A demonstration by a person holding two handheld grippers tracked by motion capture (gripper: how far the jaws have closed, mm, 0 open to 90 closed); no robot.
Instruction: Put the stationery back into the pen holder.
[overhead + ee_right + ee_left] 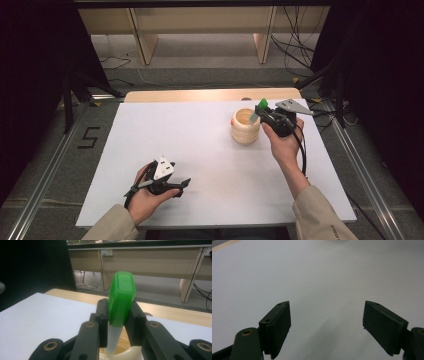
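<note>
Green-capped marker [121, 298] clamped in right gripper [119, 315] — over cup [245, 126]

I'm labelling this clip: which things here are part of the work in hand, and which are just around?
In the work:
- green-capped marker, clamped in the right gripper
- ridged wooden holder below it

Just around:
- left gripper, open and idle
- white table
- floor cables

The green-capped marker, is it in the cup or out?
Partly in: the right gripper holds the marker with its pale lower end dipping inside the cup.
</note>
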